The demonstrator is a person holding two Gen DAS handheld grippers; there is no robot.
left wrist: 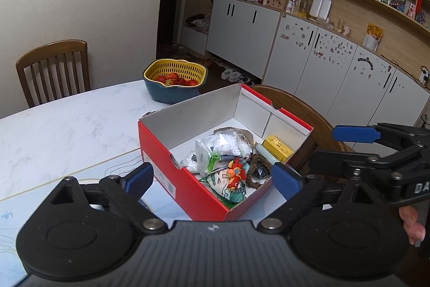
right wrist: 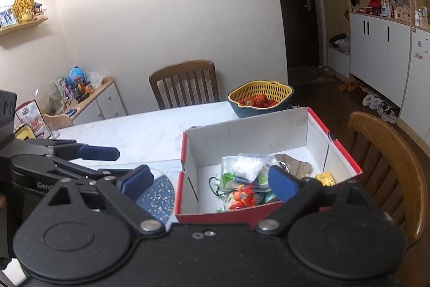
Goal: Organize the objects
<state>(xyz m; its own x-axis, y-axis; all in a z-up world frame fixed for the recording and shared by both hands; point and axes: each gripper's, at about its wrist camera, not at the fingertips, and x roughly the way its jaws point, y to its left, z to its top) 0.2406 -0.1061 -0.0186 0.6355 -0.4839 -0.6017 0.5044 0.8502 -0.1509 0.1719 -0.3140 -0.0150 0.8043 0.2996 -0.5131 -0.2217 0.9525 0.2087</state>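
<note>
Both my jaws gape empty over the filled box (left wrist: 188, 174) at the bench (left wrist: 67, 125) edge.

My left gripper (left wrist: 212, 179) and right gripper (right wrist: 209, 182) hold nothing. The box sits near a chair (left wrist: 309, 112); a nudge from either could, I judge, tip it off. The toy (left wrist: 235, 174), beads (left wrist: 258, 168) and yellow carton (left wrist: 276, 149) lie heaped inside; the bagged items are hard to identify.

White marbled table (left wrist: 67, 125); on it an open red shoebox (left wrist: 185, 174) near the edge; beyond, a yellow strainer in a blue bowl (left wrist: 174, 82); beside the box, a speckled blue mat (right wrist: 158, 198).
</note>
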